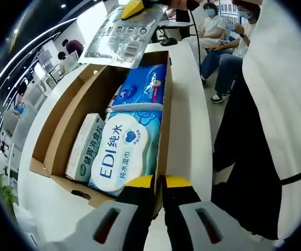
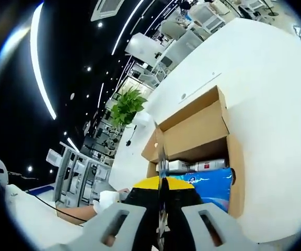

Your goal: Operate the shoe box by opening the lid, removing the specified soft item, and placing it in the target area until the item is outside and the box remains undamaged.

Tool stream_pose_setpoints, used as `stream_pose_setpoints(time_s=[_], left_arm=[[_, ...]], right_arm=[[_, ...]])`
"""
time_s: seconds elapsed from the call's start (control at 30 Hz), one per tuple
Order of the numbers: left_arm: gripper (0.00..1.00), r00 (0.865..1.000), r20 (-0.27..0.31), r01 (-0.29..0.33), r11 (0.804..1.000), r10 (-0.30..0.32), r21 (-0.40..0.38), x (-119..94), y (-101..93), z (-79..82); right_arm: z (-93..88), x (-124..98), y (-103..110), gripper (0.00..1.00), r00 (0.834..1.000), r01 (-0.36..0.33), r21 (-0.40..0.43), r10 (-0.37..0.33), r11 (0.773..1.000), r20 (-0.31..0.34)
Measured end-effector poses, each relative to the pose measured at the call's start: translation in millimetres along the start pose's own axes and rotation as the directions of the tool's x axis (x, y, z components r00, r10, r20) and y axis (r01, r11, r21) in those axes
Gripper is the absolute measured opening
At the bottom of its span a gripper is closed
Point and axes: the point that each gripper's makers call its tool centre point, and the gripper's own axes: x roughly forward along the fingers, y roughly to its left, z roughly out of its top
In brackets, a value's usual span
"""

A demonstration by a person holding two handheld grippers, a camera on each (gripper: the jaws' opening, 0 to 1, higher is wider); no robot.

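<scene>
An open cardboard shoe box [image 1: 61, 120] stands on a white table [image 1: 189, 104]. Inside lie a blue wet-wipes pack [image 1: 127, 149], a second blue pack [image 1: 142, 86] beyond it, and a white-and-green carton [image 1: 85, 149]. My left gripper [image 1: 160, 183] is shut on the box's near wall. Above the far end of the box hangs a flat silver packet [image 1: 120, 34], pinched by my right gripper [image 1: 132, 9]. In the right gripper view that gripper [image 2: 161, 183] is shut on the packet [image 2: 161, 151], seen edge-on, above the box [image 2: 197, 125] and the blue pack [image 2: 213, 185].
A person in a white top and dark trousers [image 1: 265, 130] stands close along the table's right side. Seated people [image 1: 218, 42] are behind. The white table [image 2: 265, 78] stretches beyond the box. A potted plant [image 2: 127, 104] and desks stand further off.
</scene>
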Motion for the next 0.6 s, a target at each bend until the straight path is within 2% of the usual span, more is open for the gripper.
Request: stream_pose_setpoints(time_s=[0.6], left_arm=[[0.05, 1.000, 0.001, 0.000, 1.000, 0.000, -0.001, 0, 0.0, 0.2]], right_arm=[[16.5, -20, -4, 0.00, 1.000, 0.020, -0.022, -0.020, 1.000, 0.021]])
